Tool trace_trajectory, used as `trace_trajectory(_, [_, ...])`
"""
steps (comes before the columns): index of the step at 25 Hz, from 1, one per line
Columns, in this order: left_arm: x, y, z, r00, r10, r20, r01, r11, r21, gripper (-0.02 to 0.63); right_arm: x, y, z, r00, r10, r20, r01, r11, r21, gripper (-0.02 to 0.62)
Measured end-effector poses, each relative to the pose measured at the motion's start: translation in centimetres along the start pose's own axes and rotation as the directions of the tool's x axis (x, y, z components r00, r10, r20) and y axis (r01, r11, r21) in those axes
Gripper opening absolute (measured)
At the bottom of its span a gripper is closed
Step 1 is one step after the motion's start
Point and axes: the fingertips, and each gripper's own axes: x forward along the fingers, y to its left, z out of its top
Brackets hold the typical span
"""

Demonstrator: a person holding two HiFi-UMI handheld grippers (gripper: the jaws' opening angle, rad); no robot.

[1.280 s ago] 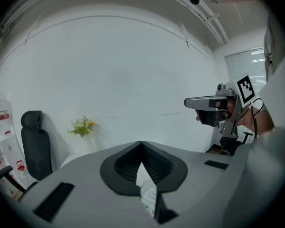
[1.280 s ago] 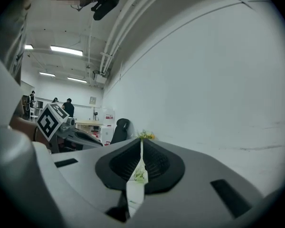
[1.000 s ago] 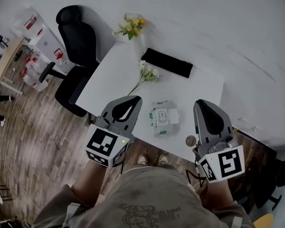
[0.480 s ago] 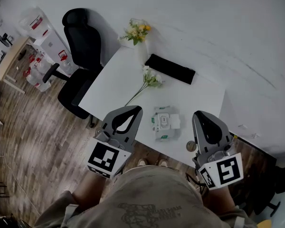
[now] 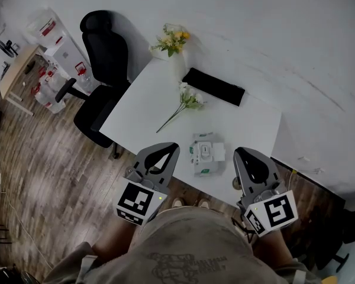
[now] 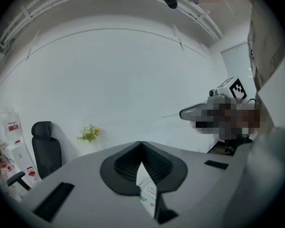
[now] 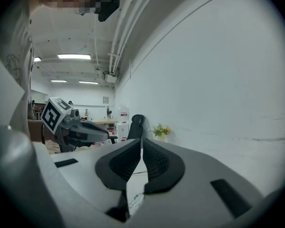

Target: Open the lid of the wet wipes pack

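Seemingly wipes pack (image 5: 207, 154) text too small

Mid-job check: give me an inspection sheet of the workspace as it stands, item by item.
surface: white table, mostly bare.
job's things: wet wipes pack lies flat near the front edge; its lid looks shut.
clutter: black flat slab at the far side; loose flower stem; bunch of flowers at the far corner; small round object by the front edge.
grippers: left gripper and right gripper are both shut and empty, one on each side of the pack, not touching it.
cables: nothing seen on the table.
surroundings: black office chair, wood floor, white wall.
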Motion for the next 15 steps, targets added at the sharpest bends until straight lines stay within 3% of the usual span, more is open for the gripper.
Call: trace_trajectory(15, [-1.4, 0.1, 0.3, 1.0, 0.028, 0.009, -0.028, 1.0, -0.002, 0.016, -0.6, 0.2, 0.2, 1.0, -0.001, 0.0, 0.001, 1.0, -0.018, 0.04])
